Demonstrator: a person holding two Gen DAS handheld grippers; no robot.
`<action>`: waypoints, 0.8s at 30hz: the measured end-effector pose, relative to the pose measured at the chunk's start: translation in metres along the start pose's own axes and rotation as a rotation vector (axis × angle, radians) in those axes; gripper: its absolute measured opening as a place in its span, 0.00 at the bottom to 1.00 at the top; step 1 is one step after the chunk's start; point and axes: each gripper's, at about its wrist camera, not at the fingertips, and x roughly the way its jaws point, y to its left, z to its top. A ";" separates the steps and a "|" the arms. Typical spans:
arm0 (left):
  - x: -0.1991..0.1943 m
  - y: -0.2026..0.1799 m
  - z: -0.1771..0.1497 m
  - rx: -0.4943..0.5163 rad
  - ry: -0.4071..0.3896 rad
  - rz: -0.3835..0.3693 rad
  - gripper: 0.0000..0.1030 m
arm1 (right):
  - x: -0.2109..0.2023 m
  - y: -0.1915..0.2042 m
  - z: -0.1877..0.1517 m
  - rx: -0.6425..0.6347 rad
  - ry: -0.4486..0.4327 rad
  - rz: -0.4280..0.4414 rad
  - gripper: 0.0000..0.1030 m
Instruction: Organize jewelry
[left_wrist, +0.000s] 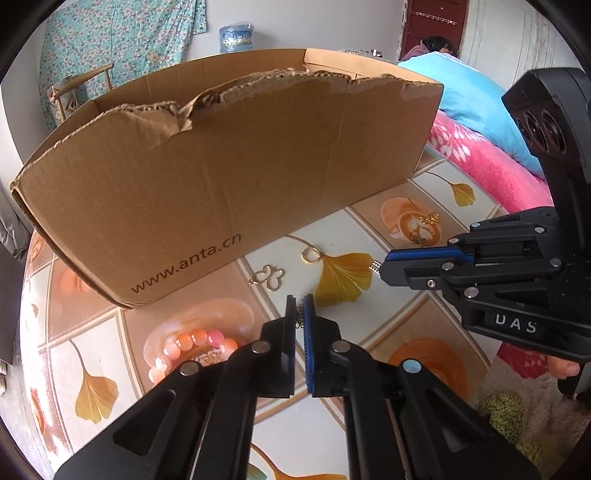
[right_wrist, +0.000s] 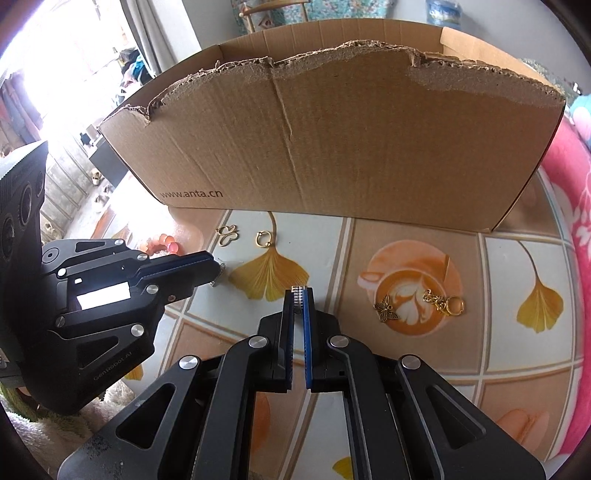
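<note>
The left gripper (left_wrist: 300, 308) was closed on a small metal piece (left_wrist: 300, 314), its jaws almost together with the piece pinched at the tips; from the right wrist view the same gripper (right_wrist: 218, 273) showed the piece (right_wrist: 218, 275) poking out of its tip, too small to name. The right gripper (right_wrist: 298, 295) was closed on a clear stone ring (right_wrist: 298, 291), held at the very tips; in the left view that ring (left_wrist: 375, 266) stuck out of the gripper (left_wrist: 382, 267). Both grippers hung just above the tablecloth (right_wrist: 406, 369), near each other and in front of the box (right_wrist: 332, 147).

On the cloth beside the box lay a gold butterfly outline (right_wrist: 228, 233) and, just to its right, a gold hoop (right_wrist: 263, 238); farther right, on a printed coffee cup, lay a bronze butterfly charm (right_wrist: 386, 312) and a gold chain with a ring (right_wrist: 445, 302), near each other but apart. A bracelet (left_wrist: 188, 347) of pink and orange beads lay to the left, partly hidden behind the left gripper. The box was torn along its top edge; its inside could not be seen. A pink blanket (left_wrist: 491, 166) lay to the right of the cloth.
</note>
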 end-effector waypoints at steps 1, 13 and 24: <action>-0.001 -0.001 -0.001 0.003 0.000 0.000 0.00 | -0.001 -0.001 0.000 0.001 -0.001 0.002 0.03; -0.017 -0.006 -0.020 -0.029 0.035 -0.037 0.00 | -0.017 -0.008 -0.004 0.010 -0.016 0.004 0.14; -0.042 0.003 -0.029 -0.047 0.001 -0.103 0.02 | -0.020 -0.002 -0.003 -0.018 -0.007 -0.001 0.30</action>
